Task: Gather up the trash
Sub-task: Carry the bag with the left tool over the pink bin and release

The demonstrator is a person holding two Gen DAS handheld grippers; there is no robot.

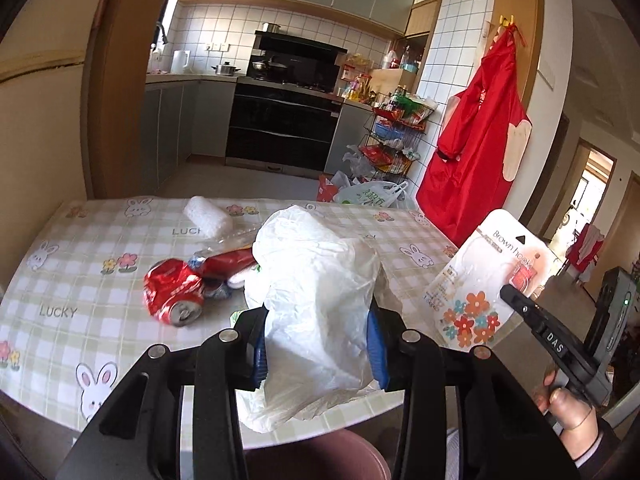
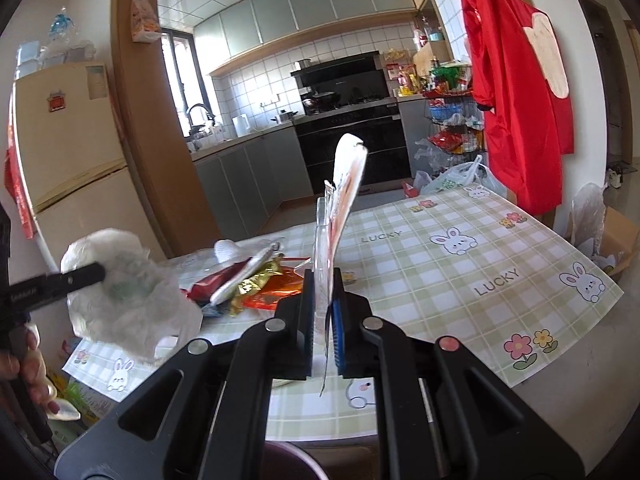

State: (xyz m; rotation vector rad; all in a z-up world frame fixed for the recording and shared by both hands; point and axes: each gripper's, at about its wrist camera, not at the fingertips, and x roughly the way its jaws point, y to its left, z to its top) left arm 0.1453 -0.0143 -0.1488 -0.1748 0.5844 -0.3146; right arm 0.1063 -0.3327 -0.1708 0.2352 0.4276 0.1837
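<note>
A crumpled white plastic bag (image 1: 312, 264) hangs over the near edge of the checked table (image 1: 80, 280), and my left gripper (image 1: 316, 312) is shut on it with both blue pads pressing its sides. To the right, my right gripper (image 1: 516, 296) is shut on a flat hook package (image 1: 488, 276) printed with flowers. The right wrist view shows that package (image 2: 346, 184) edge-on and upright in the right gripper (image 2: 323, 280), with the left gripper (image 2: 96, 272) and bag (image 2: 124, 292) at far left. A crushed red can (image 1: 174, 292) and wrappers (image 1: 228, 260) lie on the table.
A white bubble-wrap roll (image 1: 208, 216) lies at the table's far side. A dark maroon round container (image 1: 316, 456) sits below the near edge. A red apron (image 1: 476, 140) hangs on the right wall, with a wire rack (image 1: 394, 140) and bags on the floor behind the table.
</note>
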